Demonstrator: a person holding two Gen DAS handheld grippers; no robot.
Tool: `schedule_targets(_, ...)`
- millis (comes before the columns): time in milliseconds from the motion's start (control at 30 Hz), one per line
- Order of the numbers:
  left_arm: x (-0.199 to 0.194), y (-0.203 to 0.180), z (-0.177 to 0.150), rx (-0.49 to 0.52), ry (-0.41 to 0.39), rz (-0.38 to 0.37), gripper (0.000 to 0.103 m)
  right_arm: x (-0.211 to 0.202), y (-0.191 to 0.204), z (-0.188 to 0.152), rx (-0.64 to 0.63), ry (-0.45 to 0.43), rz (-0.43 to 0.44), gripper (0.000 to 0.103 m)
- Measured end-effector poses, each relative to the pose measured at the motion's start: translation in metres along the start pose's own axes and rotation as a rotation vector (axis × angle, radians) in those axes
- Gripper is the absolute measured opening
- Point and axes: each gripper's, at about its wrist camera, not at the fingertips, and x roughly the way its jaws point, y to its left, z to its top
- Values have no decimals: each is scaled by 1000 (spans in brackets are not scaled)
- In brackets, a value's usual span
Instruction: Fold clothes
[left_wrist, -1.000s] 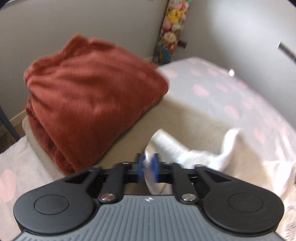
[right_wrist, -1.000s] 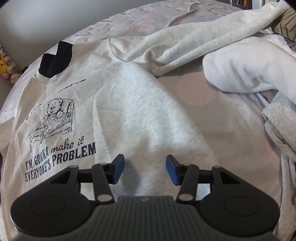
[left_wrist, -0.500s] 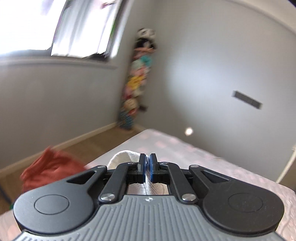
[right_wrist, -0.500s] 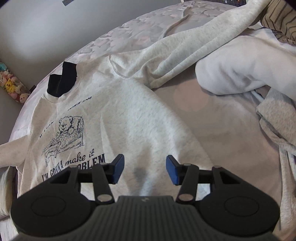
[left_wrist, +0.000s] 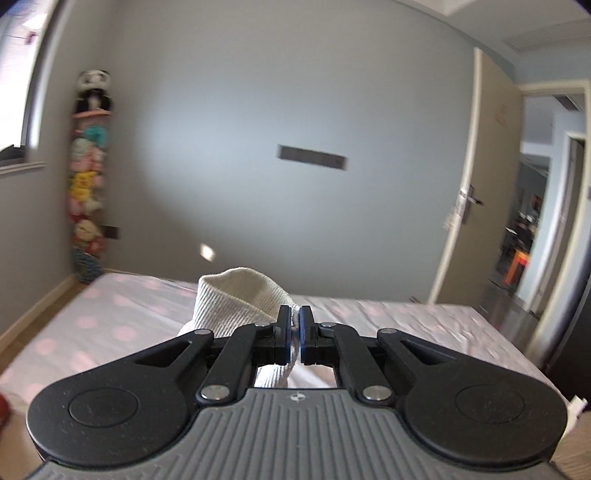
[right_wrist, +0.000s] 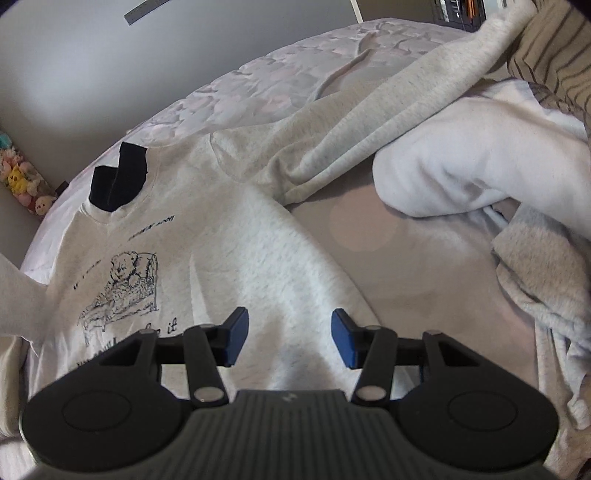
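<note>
On the left, the left gripper (left_wrist: 291, 334) is seen pinched tight on a white ribbed cuff (left_wrist: 240, 301), lifted above the bed (left_wrist: 110, 314); which garment the cuff belongs to is hidden below the gripper body. Only this view shows the grey wall, a blurred column of plush toys (left_wrist: 88, 177) in the corner and an open door (left_wrist: 484, 192) at the right. In the right wrist view, the sweatshirt (right_wrist: 229, 251) is laid front up across the middle of the bed, pale heather grey with a black collar (right_wrist: 118, 181) and a bear print (right_wrist: 125, 291) whose lettering is cut off by the right gripper (right_wrist: 288, 338), held spread wide just above the hem. One sleeve is draped toward the bed's far right corner, where a white garment (right_wrist: 472, 166) and a grey one (right_wrist: 546, 280) are piled.
</note>
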Motion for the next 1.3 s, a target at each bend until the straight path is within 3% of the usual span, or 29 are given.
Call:
schedule_targets(167,65,-54,-42,26,127,-112,2,10,8,1,-95,3,-34,53)
schedule_targets(433,144,-106,-148,79,382,-212,2,32,10,3,-139,11,-47,53)
schedule_targets(533,161,-116,-186,69,466,-246,2,40,9,3,-137,24,-37,53)
schedule_targets(767,164,-115,-229,22,586,-319,5,44,10,4,-134,20,-19,53)
schedule_targets(800,165,-115,-235,15,603,-330,8,43,9,4,-133,17,-16,53)
schedule_targets(933,161,-110,-255,-15,657,-372,42,39,8,4,-125,5,-7,53)
schedule_targets(1000,143,-91,-247,-40,632,-391,49,35,10,6,-125,-8,3,53)
schedule_targets(1100,110,-50,-237,-43,574,-359,51,27,13,12,-114,-20,38,53)
schedule_targets(1300,63,37,-238,28,519,-100,51,25,48,34,-212,-46,61,53)
